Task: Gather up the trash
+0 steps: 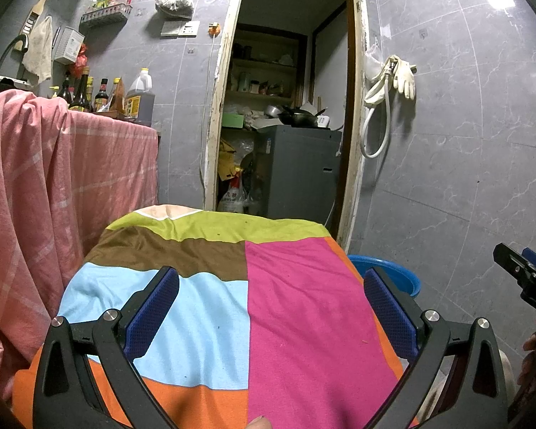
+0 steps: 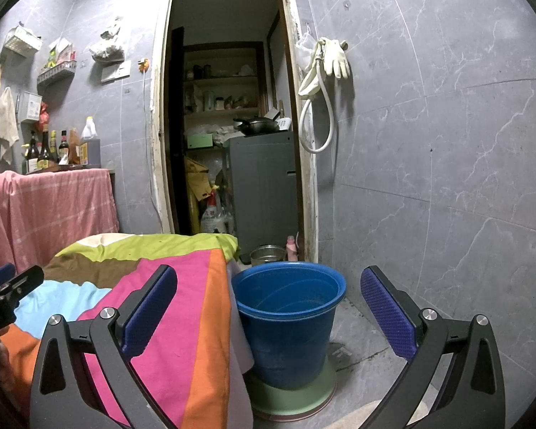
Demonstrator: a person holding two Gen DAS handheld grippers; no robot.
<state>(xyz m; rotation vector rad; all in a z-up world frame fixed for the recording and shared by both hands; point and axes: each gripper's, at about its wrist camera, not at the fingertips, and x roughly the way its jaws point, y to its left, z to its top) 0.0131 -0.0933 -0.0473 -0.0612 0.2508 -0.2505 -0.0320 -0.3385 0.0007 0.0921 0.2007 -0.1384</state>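
The right gripper hangs with its blue-padded fingers spread wide and nothing between them. Between and beyond them stands a blue bucket on a green base, on the floor just beside the surface draped in a colour-block cloth. The left gripper shows at the left edge, above that cloth. Beyond, an open doorway shows a grey cabinet carrying a dark pan.
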